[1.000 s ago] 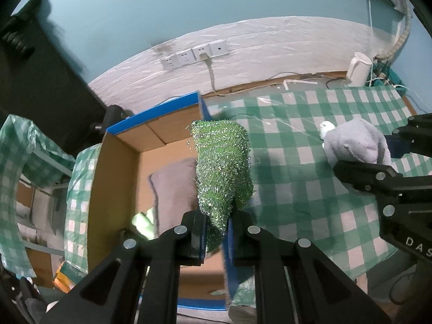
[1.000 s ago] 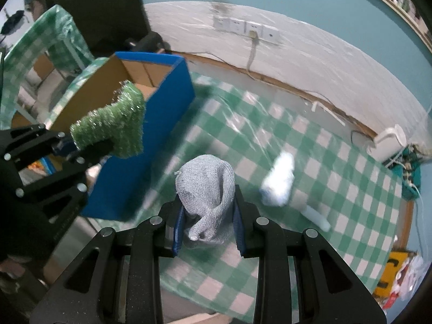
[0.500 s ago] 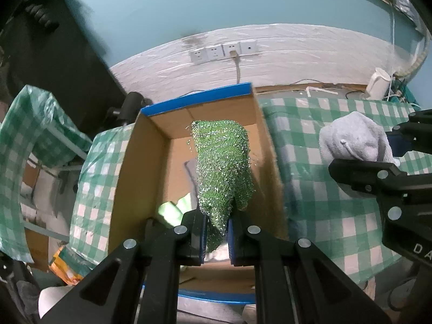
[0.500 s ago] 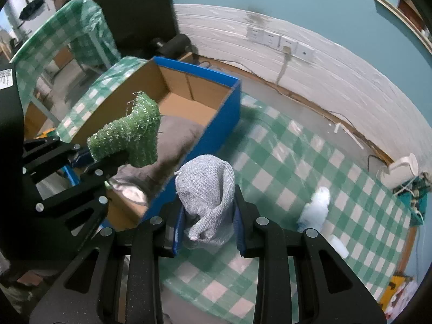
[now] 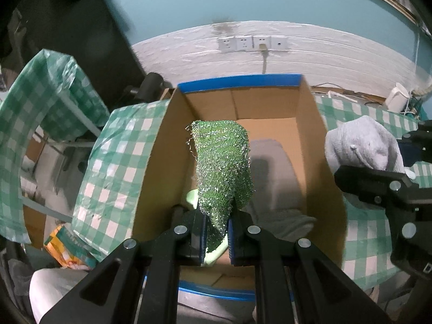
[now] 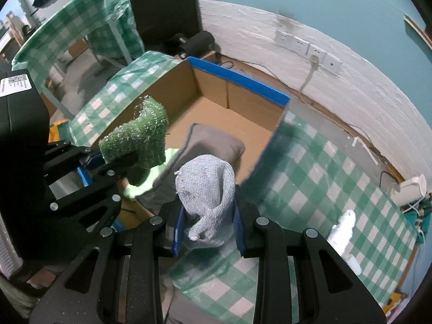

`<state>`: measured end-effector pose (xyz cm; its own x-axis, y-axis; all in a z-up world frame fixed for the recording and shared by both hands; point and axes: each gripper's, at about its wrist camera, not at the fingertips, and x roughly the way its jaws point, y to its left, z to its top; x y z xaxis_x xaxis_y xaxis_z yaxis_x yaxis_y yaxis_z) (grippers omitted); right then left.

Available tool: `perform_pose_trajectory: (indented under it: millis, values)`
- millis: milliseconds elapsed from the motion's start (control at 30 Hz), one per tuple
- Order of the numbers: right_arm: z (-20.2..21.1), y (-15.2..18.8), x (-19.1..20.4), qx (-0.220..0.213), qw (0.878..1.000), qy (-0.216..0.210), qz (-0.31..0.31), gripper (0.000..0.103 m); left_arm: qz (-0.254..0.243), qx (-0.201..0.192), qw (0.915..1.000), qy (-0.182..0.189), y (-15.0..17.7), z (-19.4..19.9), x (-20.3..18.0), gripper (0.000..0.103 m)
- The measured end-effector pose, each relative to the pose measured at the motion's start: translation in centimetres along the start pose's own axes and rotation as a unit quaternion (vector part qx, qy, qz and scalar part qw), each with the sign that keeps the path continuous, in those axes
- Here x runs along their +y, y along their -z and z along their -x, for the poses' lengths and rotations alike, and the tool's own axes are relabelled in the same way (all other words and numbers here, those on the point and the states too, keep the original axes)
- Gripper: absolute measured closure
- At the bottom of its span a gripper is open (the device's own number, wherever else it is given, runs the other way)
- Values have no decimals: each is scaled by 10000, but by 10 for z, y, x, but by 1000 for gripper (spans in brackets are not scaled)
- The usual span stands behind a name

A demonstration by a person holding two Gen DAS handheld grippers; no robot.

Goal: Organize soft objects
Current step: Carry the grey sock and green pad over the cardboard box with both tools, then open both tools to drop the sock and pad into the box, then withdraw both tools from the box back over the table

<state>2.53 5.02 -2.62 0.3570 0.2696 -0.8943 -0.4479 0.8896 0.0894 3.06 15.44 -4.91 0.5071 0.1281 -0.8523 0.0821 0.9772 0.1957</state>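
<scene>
My left gripper is shut on a glittery green mesh scrubber, which hangs over the open cardboard box with blue edges. In the right wrist view the same green scrubber shows at the left, over the box. My right gripper is shut on a grey knitted cloth, just at the box's near right wall. That grey cloth appears at the right of the left wrist view. Inside the box lie a grey cushion and a light green cloth.
The box stands at the left end of a table with a green checked cover. A white soft item lies on the table to the right. A second checked table stands further left. Wall sockets and a white kettle are behind.
Both grippers have moved left with their loads. The green scrubber went from the box's right wall to over its inside. The grey cloth went from over the table to the box's right edge.
</scene>
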Motion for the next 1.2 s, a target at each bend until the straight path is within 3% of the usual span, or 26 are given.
perform_pose_trajectory:
  millis: [533, 600, 667, 733, 800, 833, 900, 1200]
  values:
    - [-32, -21, 15, 186, 9997, -147, 18, 74, 359, 375, 9985, -168, 1, -30, 21, 90]
    - [-36, -20, 13, 219, 9996, -149, -5, 70, 377, 455, 9981, -160, 0, -34, 20, 88]
    - [-40, -19, 11, 274, 9995, -158, -19, 68, 364, 519, 9978, -194, 1, -36, 19, 76]
    - [-40, -18, 9, 245, 9996, -119, -48, 56, 353, 479, 9977, -309, 0, -35, 17, 55]
    - [-38, -17, 7, 197, 9998, -32, -77, 43, 331, 417, 9979, -359, -1, -32, 16, 45]
    - [-37, -17, 5, 166, 9998, 21, -82, 42, 317, 380, 9980, -386, -2, -30, 15, 38]
    - [-35, -17, 1, 122, 9998, 55, -133, 40, 310, 306, 9981, -432, -4, -27, 14, 34]
    - [-18, -9, -25, -34, 9991, 162, -390, 37, 131, 160, 9991, -372, -8, -17, -1, 34]
